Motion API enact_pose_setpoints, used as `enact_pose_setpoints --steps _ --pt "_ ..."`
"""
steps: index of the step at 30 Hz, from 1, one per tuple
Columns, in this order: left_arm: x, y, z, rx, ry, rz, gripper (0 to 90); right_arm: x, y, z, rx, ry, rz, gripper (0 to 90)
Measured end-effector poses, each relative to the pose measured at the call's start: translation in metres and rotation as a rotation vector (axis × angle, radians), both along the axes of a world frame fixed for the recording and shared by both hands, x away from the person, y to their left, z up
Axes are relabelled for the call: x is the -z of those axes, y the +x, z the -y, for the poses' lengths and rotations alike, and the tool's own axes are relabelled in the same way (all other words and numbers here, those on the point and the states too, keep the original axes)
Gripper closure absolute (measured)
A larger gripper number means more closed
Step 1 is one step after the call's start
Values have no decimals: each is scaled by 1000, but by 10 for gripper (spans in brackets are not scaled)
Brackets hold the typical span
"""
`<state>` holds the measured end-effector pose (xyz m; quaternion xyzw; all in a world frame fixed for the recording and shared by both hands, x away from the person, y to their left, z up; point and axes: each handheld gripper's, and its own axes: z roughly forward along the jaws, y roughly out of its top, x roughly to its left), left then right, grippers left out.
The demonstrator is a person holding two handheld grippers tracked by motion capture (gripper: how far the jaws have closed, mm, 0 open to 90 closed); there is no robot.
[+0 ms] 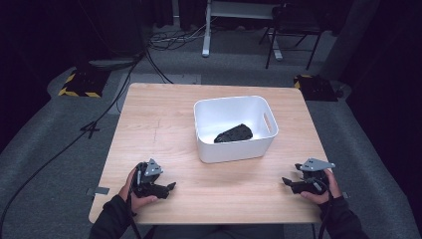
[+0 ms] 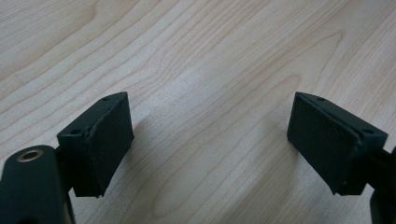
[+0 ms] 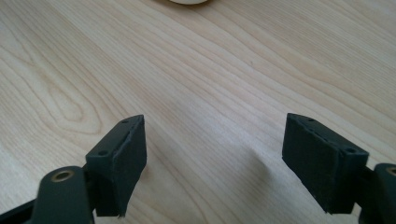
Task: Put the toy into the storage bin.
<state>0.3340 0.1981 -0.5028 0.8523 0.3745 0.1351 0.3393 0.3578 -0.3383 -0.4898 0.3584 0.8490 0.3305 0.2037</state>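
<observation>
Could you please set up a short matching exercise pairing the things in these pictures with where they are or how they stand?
Things:
1. white plastic bin
2. black wedge-shaped object
3. left tool
4. right tool

Places or states:
A. lying inside the bin
B. open, at the light wooden table's near right edge
C. standing mid-table
D. open, at the near left edge

Pairs: 1-C, 2-A, 3-D, 4-B
</observation>
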Motion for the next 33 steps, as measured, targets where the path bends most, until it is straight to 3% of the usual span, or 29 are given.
enact_pose_setpoints --steps 11,18,25,33 --pt "0 0 0 0 0 0 145 7 -11 23 28 41 -23 216" --pt "0 0 0 2 2 -1 145 12 -20 39 62 105 -37 210" --pt "0 0 0 1 3 2 145 14 -26 54 115 113 -23 171" --pt "0 0 0 0 0 0 145 14 -26 59 120 107 -22 172"
